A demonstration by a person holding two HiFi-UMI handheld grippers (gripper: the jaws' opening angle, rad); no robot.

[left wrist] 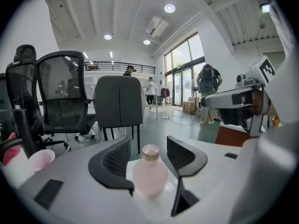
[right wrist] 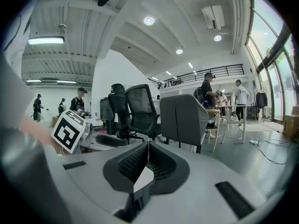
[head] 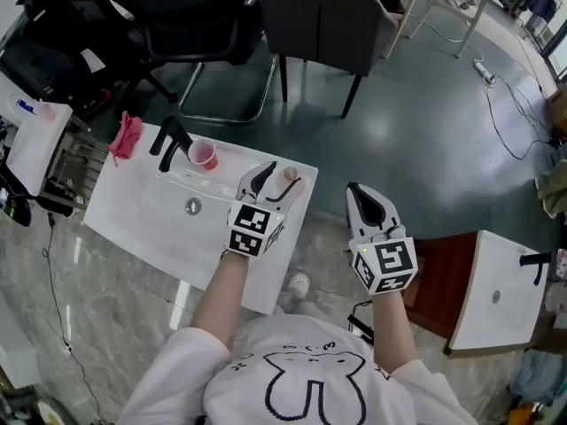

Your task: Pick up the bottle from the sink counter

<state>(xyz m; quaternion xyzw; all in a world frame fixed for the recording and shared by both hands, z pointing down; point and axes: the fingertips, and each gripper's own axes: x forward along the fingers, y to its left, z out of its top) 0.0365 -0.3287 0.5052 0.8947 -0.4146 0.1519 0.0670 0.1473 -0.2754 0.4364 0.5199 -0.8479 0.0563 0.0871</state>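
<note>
Bottle upright in the open mouth of the left gripper

In the left gripper view the pink bottle (left wrist: 149,171) stands low in the centre of the frame, cap up and long axis vertical, straight between the spread jaws of the left gripper (head: 277,181). A gap shows on its right side, so nothing is pinching it yet. In the head view it sits at the right end of the sink counter (head: 151,211). The right gripper (right wrist: 146,146), jaws pressed together and empty, hangs off the counter to the right, clearly farther away
</note>
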